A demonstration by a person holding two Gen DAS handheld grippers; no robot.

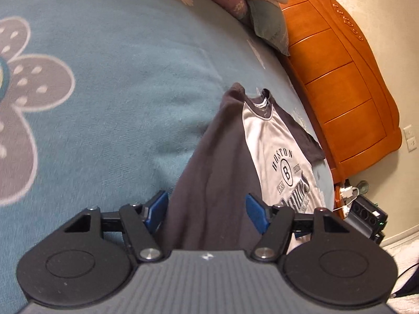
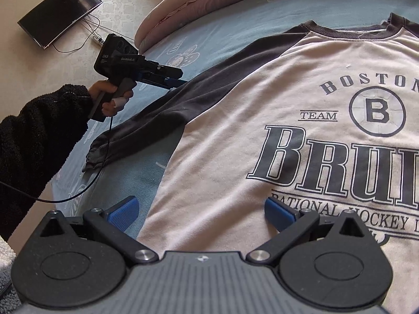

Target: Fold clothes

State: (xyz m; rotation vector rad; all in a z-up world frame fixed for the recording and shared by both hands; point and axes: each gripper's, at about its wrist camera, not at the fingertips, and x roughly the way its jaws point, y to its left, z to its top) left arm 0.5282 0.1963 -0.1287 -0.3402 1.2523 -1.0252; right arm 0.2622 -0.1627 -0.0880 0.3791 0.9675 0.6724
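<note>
Ahead of the released right tongs, the shirt lies flat on the bed, reading "BOSTON", "TEAM", "B". Left tongs, also released, straddle its dark sleeve.

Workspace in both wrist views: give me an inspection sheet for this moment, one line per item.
Surface: blue bedspread with flower prints, lightly rumpled.
Job's things: raglan sweatshirt lying face up and mostly flat; dark sleeve stretched out to the side.
Clutter: pillows at the head of the bed.
Grippers: left tool open, sleeve cloth between its pads; right tool open over the sweatshirt's lower part, contact cannot be told.
Cables: black cable hangs from the left tool across the cuff; cords on the floor by a flat dark screen.
Surroundings: wooden headboard, wall outlet.
</note>
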